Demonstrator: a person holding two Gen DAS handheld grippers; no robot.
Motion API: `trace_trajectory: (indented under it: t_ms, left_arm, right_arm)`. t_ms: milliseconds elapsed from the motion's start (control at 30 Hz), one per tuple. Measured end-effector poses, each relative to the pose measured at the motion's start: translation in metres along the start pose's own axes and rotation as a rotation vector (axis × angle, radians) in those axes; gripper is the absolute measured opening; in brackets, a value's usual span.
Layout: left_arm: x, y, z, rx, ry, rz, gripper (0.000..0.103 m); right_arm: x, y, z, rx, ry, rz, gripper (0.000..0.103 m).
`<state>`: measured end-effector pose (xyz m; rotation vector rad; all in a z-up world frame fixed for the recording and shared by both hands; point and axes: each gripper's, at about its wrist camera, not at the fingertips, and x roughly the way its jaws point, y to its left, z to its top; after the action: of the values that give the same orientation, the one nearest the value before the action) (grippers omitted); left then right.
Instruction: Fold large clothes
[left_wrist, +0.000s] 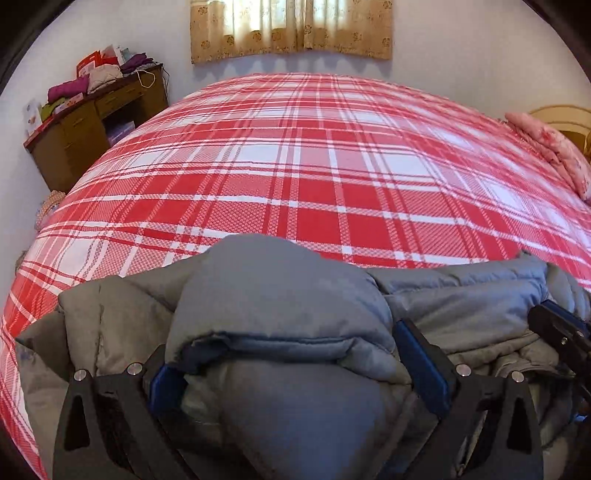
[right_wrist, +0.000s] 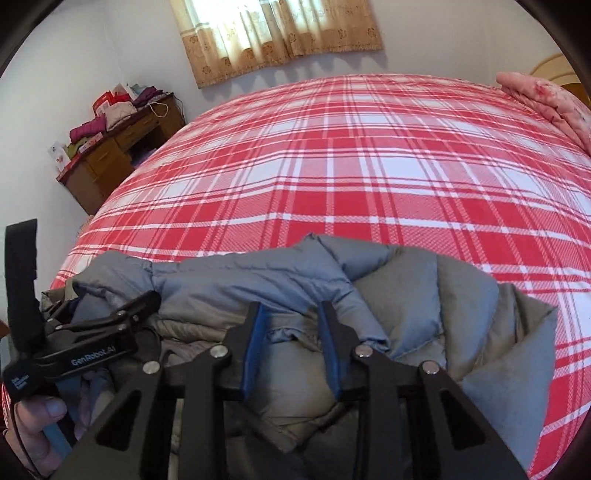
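Puffy grey padded coat (left_wrist: 280, 295) lies bunched in thick pile at near edge of bed with red and white check cover (left_wrist: 295, 166). Left gripper (left_wrist: 291, 354) fingers wide, fat fold of coat bulging between them; cannot tell if pads squeeze it. Right gripper (right_wrist: 291, 332) fingers narrow, just above coat, holding nothing. Coat partly folded, lumpy. Flattening and tidy last folds likely left.

A home bedroom: a wide bed (left_wrist: 314, 166) under a red-and-white plaid cover fills the room, with a pink pillow (left_wrist: 554, 155) at one side, a curtained window (left_wrist: 291, 27) behind, and a wooden bench (left_wrist: 92, 122) piled with folded clothes (left_wrist: 99, 75).
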<state>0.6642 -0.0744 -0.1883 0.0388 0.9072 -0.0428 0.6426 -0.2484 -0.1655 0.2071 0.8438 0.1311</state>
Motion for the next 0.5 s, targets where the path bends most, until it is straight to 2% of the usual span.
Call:
trace_trajectory:
  t_ms: [267,500]
  left_arm:
    - [0.005,-0.002,0.000,0.020,0.013,0.026,0.102]
    - [0.007,-0.003,0.001,0.025,0.014,0.033,0.102]
  right_arm:
    - [0.009,0.005,-0.003,-0.024,0.011,-0.031,0.032]
    - [0.012,0.013,-0.005,-0.065,0.017,-0.092,0.032]
